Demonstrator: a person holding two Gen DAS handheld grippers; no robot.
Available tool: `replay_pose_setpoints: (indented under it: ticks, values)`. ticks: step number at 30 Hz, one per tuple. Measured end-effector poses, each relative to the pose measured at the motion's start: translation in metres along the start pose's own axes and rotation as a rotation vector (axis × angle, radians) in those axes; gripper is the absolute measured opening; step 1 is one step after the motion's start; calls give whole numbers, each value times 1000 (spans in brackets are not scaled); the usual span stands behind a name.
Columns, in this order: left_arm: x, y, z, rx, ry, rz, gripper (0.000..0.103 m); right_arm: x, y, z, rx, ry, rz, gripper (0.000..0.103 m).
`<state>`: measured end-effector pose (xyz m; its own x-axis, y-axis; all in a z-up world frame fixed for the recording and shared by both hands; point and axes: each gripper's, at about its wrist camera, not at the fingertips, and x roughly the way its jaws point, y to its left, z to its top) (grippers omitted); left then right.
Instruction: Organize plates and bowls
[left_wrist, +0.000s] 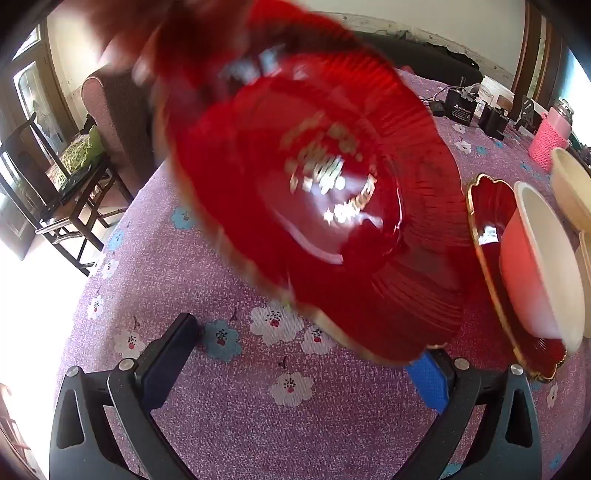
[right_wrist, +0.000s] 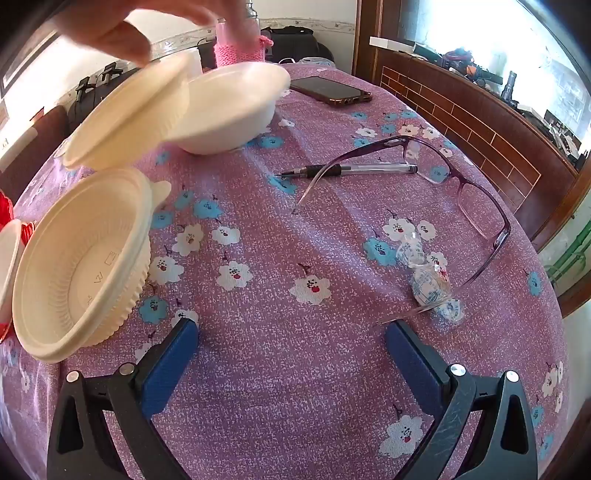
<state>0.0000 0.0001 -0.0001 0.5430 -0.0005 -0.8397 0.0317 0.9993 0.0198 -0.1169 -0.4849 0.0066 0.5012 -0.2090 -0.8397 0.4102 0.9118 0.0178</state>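
The left gripper (left_wrist: 306, 354) points steeply down at the table with its jaws spread wide and nothing between the blue pads; only the flowered purple tablecloth (left_wrist: 229, 406) shows in the gap. Just above and beyond it a large red plate (left_wrist: 317, 206) fills the middle of the left wrist view, tilted and blurred, its lower rim passing in front of the right-hand finger; a blurred hand seems to be at its upper edge, though the grip cannot be made out. To the right of it a second red plate with a gold rim (left_wrist: 487, 218) lies on the cloth, and a red bowl with a white inside (left_wrist: 535, 258) sits on it. Further back are black boxes (left_wrist: 461, 107) and a pink knitted cover (left_wrist: 546, 140).

The right gripper (right_wrist: 291, 339) is likewise spread wide and empty above the cloth. To its left a stack of cream disposable bowls (right_wrist: 81, 266) rests on the table. Above that, a bare hand (right_wrist: 122, 26) holds a cream bowl (right_wrist: 129, 118) tilted in the air, its edge overlapping a white bowl (right_wrist: 229, 107) that stands on the cloth behind. To the right lie a pen (right_wrist: 351, 170), a pair of purple glasses (right_wrist: 480, 199), a crumpled wrapper (right_wrist: 432, 280) and, farther off, a phone (right_wrist: 328, 90).
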Motion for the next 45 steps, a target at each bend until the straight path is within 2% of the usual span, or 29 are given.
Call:
replay_pose_setpoints:
  ticks: [45]
  values:
    - [0, 0, 0, 0, -1, 1, 103, 0, 0, 0, -6, 8, -8, 102]
